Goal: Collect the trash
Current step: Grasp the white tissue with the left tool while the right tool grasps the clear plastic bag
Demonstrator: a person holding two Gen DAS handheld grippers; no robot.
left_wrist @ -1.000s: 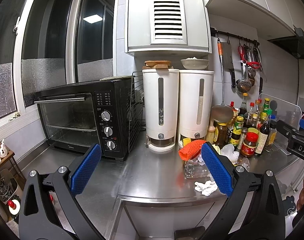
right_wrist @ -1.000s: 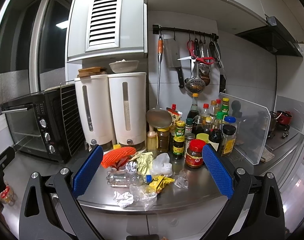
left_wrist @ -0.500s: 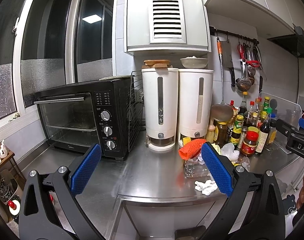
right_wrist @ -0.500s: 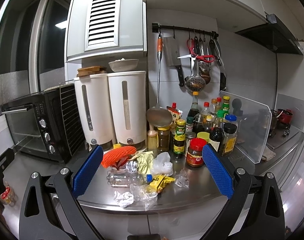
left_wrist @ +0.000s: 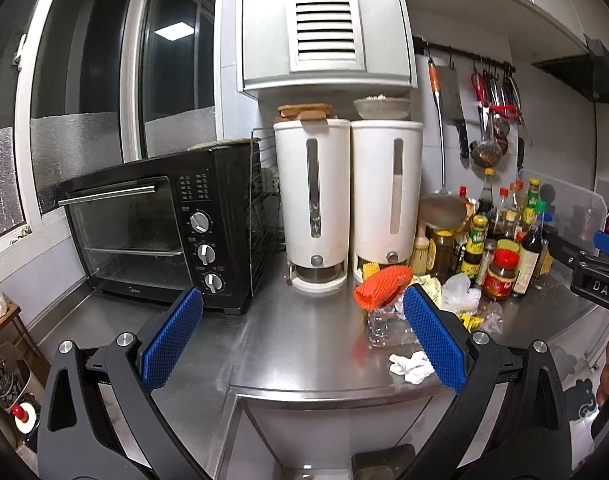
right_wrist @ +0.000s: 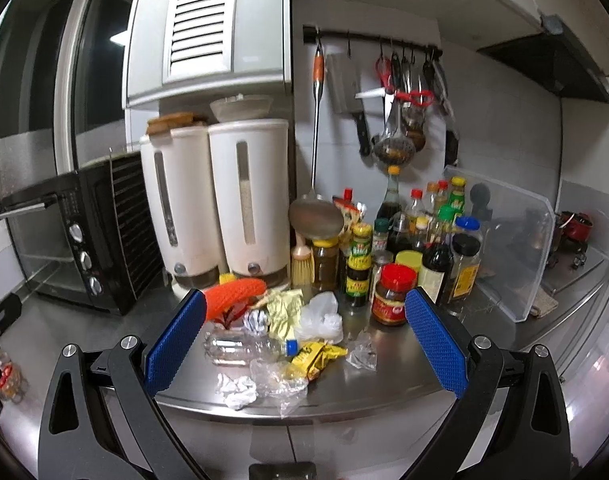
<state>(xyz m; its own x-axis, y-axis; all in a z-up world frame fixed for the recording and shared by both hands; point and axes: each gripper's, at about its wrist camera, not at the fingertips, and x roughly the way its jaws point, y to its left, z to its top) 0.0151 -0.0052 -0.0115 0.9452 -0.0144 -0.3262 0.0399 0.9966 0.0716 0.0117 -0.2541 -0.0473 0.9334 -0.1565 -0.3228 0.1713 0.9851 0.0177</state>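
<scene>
**Both grippers spread wide, short of the counter edge**

Fingers on your left gripper point(left_wrist: 302, 338) stand spread wide with nothing between the blue pads point(left_wrist: 172, 338); the same holds for your right gripper point(right_wrist: 304, 340), whose pads point(right_wrist: 436, 342) frame the trash pile. Both tools are held level and pointing at the back wall, clear of the steel counter point(left_wrist: 304, 344).

From your right wrist view the trash sits between 11 and 1 o'clock. A clear plastic bottle point(right_wrist: 248, 348) with a blue cap lies on its side, a yellow wrapper point(right_wrist: 316, 354) touching its cap end. A crumpled white tissue point(right_wrist: 236, 390) and a clear plastic film point(right_wrist: 282, 382) lie nearest the front edge, at 12 o'clock low. Behind them are an orange mesh net point(right_wrist: 234, 294), a white plastic bag point(right_wrist: 322, 318) and a pale yellow wrapper point(right_wrist: 282, 310).

From your left wrist view the pile lies off at 2 o'clock, partly behind your right-hand pad; the tissue point(left_wrist: 410, 366) is near the counter's front edge.

Open steel lies at 12 o'clock of your left gripper, bounded by the black oven point(left_wrist: 160, 232) at 10 o'clock and two white dispensers point(left_wrist: 348, 200) behind. At 2 o'clock of your right gripper, sauce bottles point(right_wrist: 424, 240) and a red-lidded jar point(right_wrist: 394, 294) crowd just behind the pile.
</scene>
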